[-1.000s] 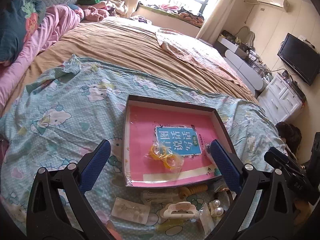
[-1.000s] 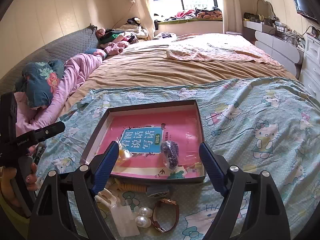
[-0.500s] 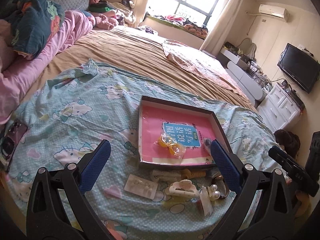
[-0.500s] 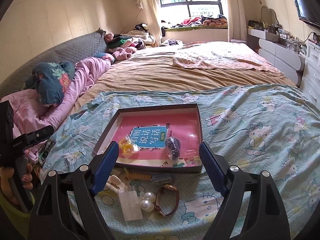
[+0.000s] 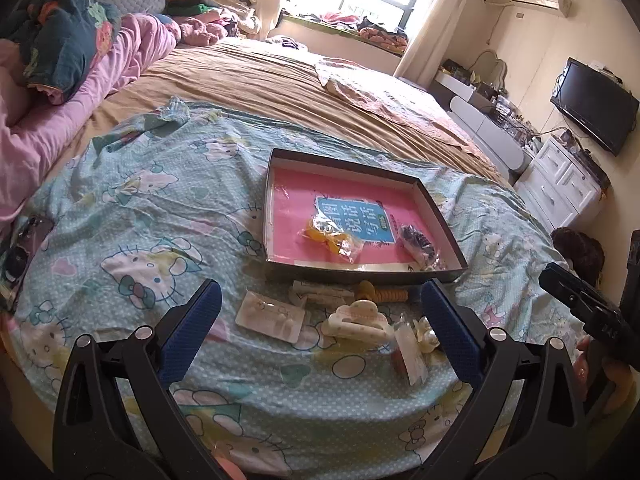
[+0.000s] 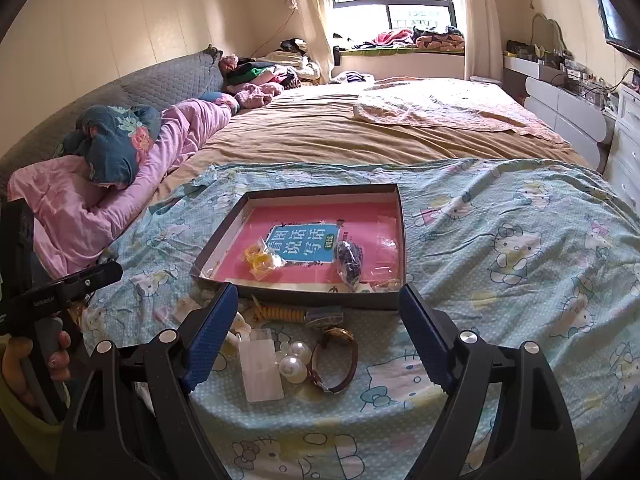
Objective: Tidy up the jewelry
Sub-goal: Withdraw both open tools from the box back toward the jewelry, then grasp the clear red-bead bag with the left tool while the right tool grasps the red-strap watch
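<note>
A shallow dark tray (image 5: 440, 216) (image 6: 401, 240) with a pink and blue book cover inside lies on the cartoon-cat bedspread. In it are a bag of yellow rings (image 5: 332, 238) (image 6: 261, 260) and a bag of dark beads (image 5: 418, 240) (image 6: 349, 259). In front of the tray lie a cream hair claw (image 5: 358, 322), an earring card (image 5: 270, 315), an orange coil tie (image 5: 380, 293) (image 6: 280, 313), pearl earrings (image 6: 294, 360), a brown watch (image 6: 340, 360) and a clear bag (image 6: 260, 368). My left gripper (image 5: 320, 340) and right gripper (image 6: 318, 336) hover open, both empty, on the near side of these items.
A phone (image 5: 20, 248) lies at the bedspread's left edge. Pink and blue bedding (image 6: 116, 168) is heaped to the left. White drawers (image 5: 560, 184) and a TV (image 5: 592, 104) stand on the right. A hand (image 6: 24, 364) holds the other gripper's handle.
Both grippers have drawn back from the tray, so the loose items in front of it are now fully in view and the tray looks smaller. Both stay open.
</note>
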{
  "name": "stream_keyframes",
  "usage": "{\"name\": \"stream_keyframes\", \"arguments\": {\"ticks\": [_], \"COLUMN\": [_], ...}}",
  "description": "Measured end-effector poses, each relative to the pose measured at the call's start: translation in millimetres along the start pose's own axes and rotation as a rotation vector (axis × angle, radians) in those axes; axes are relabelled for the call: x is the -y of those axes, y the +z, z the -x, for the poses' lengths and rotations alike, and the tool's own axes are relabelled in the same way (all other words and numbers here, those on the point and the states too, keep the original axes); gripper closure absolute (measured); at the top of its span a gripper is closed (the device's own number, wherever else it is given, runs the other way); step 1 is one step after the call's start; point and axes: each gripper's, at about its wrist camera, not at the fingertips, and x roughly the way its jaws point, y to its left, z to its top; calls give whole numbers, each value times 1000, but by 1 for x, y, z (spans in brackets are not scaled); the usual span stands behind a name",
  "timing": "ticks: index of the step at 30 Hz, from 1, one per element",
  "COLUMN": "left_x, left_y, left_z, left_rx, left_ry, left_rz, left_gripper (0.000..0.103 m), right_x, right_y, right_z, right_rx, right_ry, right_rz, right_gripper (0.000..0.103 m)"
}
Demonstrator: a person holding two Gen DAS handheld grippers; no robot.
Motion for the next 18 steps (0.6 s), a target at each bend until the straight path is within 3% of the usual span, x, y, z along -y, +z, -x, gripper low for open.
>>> {"name": "stream_keyframes", "arguments": {"ticks": [18], "left_x": [29], "left_y": [-53], "left_z": [-33], "left_rx": [-131], "left_ry": [-33], "left_rz": [-44], "left_gripper": [10], "right_x": [16], "right_y": [-50], "right_z": [-26], "right_rx": [-109], "right_ry": [8], "right_rz": [16], "right_gripper": [22]}}
